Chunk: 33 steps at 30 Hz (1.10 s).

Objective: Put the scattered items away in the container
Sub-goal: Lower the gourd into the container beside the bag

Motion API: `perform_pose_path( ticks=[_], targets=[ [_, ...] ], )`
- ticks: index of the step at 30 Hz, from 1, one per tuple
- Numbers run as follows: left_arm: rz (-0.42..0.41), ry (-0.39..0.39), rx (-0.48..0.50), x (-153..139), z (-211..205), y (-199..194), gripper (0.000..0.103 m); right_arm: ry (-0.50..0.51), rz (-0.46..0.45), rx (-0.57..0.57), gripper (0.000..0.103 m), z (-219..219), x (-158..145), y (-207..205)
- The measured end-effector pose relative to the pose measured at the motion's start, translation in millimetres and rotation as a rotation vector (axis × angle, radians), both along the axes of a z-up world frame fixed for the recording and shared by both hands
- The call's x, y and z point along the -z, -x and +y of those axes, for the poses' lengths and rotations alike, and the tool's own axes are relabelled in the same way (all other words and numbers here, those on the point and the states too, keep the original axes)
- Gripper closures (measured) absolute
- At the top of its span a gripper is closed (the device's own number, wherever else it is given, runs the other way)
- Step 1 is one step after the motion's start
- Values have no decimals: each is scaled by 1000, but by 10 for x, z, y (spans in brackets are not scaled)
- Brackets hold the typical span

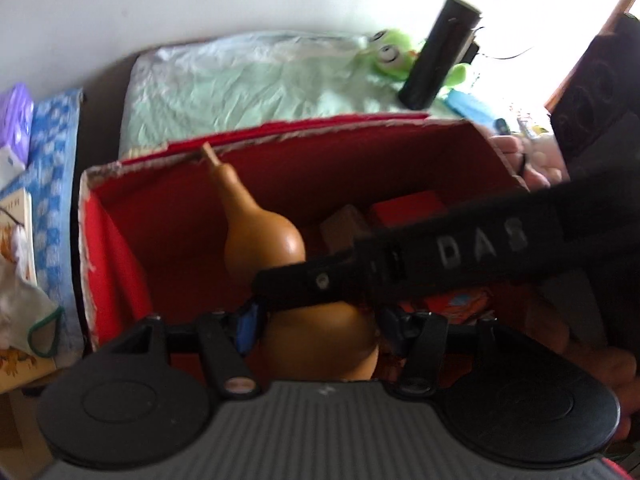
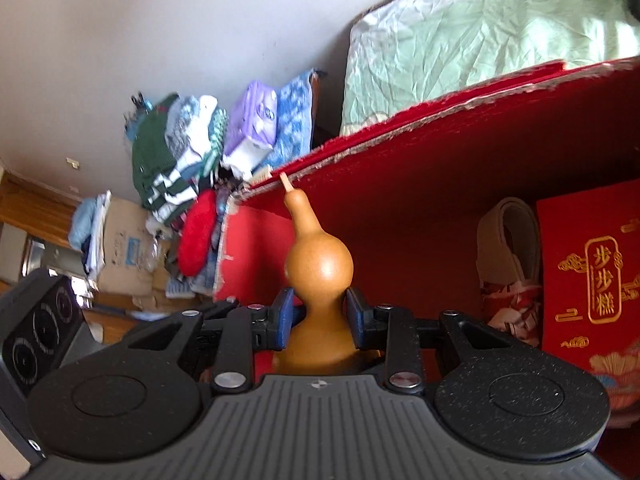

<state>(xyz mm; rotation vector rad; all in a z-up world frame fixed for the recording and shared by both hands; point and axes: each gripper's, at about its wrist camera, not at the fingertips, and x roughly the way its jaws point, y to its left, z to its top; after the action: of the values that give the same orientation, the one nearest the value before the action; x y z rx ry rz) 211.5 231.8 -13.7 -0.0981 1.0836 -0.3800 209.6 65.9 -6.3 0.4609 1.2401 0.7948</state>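
A tan bottle gourd (image 1: 260,240) hangs stem-up inside the open red box (image 1: 168,208). My left gripper (image 1: 320,330) is shut on its lower bulb, with a blue pad on each side. One black finger (image 1: 400,258) of my right gripper reaches in from the right across the gourd's waist. In the right wrist view my right gripper (image 2: 320,316) is shut on the waist of the gourd (image 2: 318,264). The stem tip is level with the rim of the red box (image 2: 440,148). The gourd's bottom is hidden behind the gripper bodies.
The box holds a red packet with gold characters (image 2: 592,276), a rolled white band (image 2: 508,236) and a brown block (image 1: 344,224). Behind it lie pale green bedding (image 1: 248,80), a green frog plush (image 1: 386,54) and a black cylinder (image 1: 438,52). Piled clothes (image 2: 172,160) sit left.
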Motion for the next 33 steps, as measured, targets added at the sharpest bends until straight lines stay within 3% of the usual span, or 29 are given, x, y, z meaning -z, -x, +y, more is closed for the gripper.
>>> perform_pose_path(
  ticks=[3,4,5,8,10,15,18,21,27,33],
  targets=[
    [47,-32,-22,96,10,-106,46,25,17,-15,72,39,77,-31],
    [65,-41,-25,134,11,-127,46,38,23,-13,77,50,99,-49],
    [87,-32,-25,175,19,-145,46,49,33,-8,92,51,129,-69],
    [122,-28,-5,240,-21,-165,46,75,92,24,96,10,269,-132],
    [156,-41,11,292,-59,-198,46,50,143,34,92,-37,324,-154],
    [284,-16,9,410,-47,-336,46,101,152,36,85,-50,348,-118],
    [299,-50,12,391,-67,-416,43,151,141,31,83,-34,327,-114],
    [330,-36,26,420,-72,-492,39,180,132,29,83,-44,312,-138],
    [316,-67,53,449,-155,-485,36,159,218,69,83,-238,432,-111],
    [254,-142,155,387,-353,-413,35,144,156,137,80,-431,349,-48]
  ],
)
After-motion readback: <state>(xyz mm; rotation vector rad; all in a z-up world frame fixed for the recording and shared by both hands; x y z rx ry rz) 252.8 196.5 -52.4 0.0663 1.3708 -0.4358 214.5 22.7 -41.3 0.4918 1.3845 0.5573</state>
